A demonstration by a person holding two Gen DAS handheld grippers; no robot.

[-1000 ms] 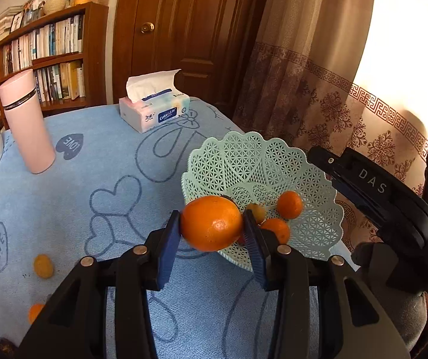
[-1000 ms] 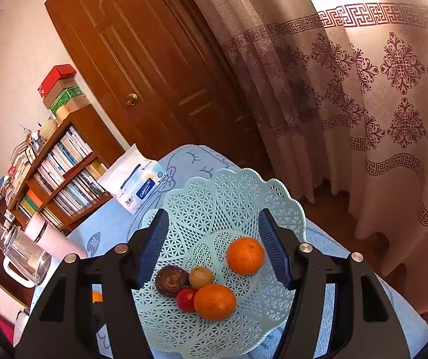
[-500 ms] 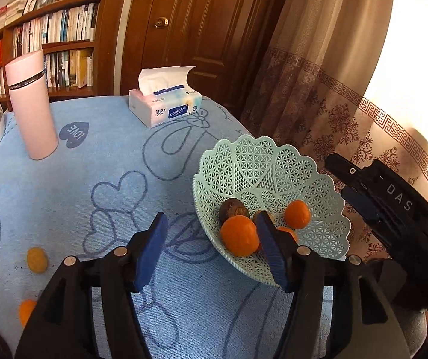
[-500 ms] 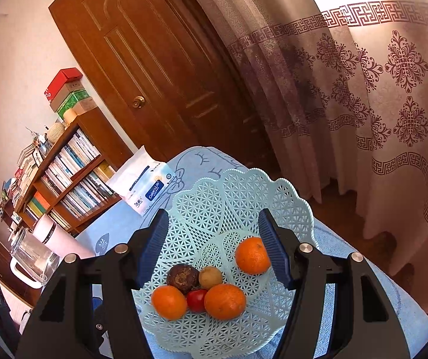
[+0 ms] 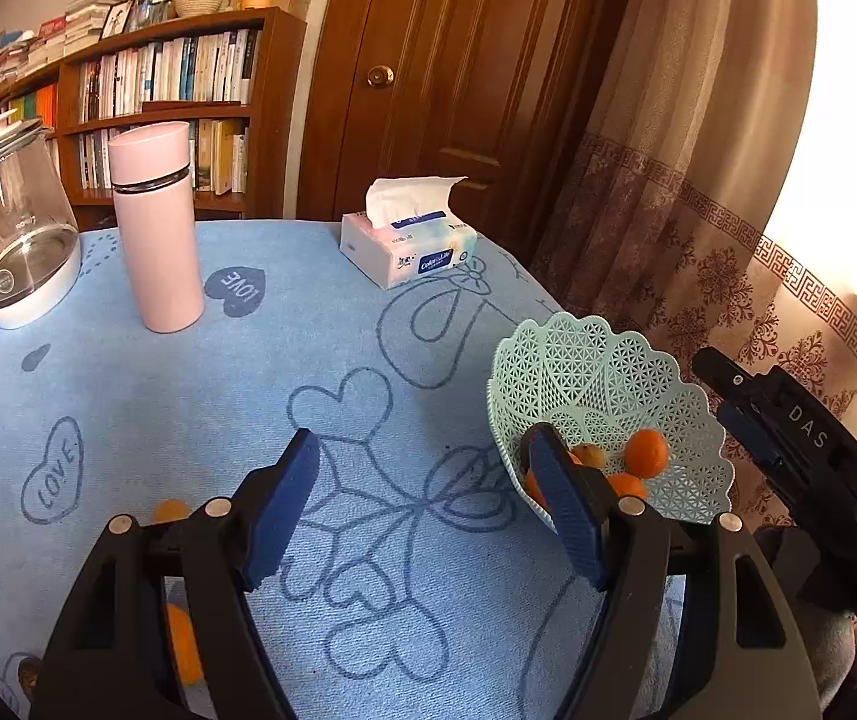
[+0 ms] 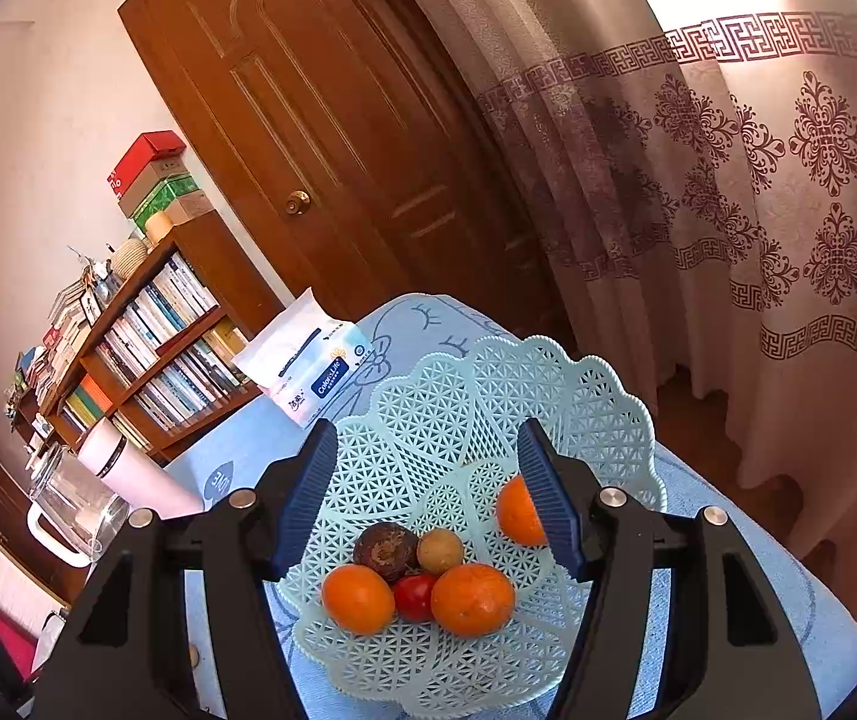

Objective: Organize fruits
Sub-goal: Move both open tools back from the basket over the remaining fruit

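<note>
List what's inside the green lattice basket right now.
In the basket: three oranges, a brown fruit, a tan one, a red one. Anything beneath them is hidden.

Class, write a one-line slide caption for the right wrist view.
Open right gripper poised over a mint lattice basket holding three oranges among other fruit.
</note>
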